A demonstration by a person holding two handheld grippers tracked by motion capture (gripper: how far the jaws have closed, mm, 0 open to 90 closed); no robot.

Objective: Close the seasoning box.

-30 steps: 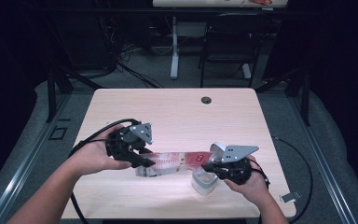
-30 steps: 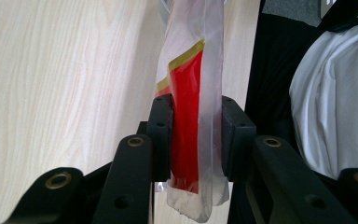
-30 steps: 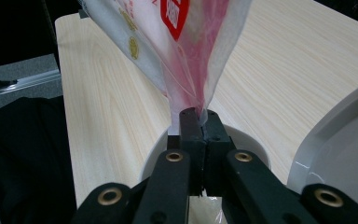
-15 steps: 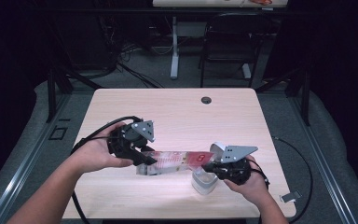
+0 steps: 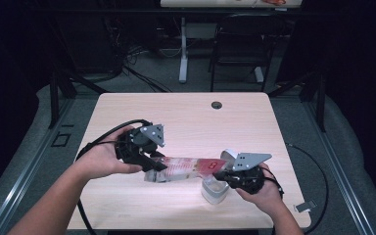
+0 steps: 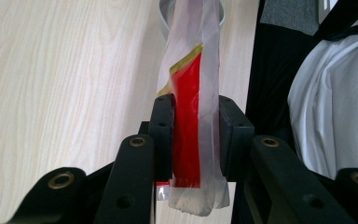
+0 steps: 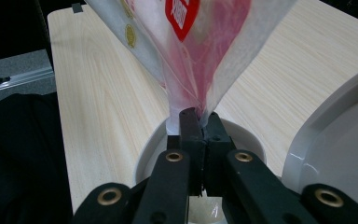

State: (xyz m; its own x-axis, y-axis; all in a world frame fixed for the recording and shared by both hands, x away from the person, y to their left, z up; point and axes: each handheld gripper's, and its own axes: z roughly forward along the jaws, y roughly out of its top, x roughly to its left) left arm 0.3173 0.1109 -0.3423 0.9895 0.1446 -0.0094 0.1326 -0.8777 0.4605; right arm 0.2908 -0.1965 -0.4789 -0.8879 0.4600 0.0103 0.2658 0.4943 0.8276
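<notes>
Below, a white container underlies the pouch.

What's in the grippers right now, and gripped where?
One clear plastic bag: left gripper clamps one end, right gripper pinches the other end, over a white container.

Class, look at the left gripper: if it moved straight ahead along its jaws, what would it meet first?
Beyond the pouch it clamps, probably the white container past the pouch's far end; depth is unclear.
</notes>
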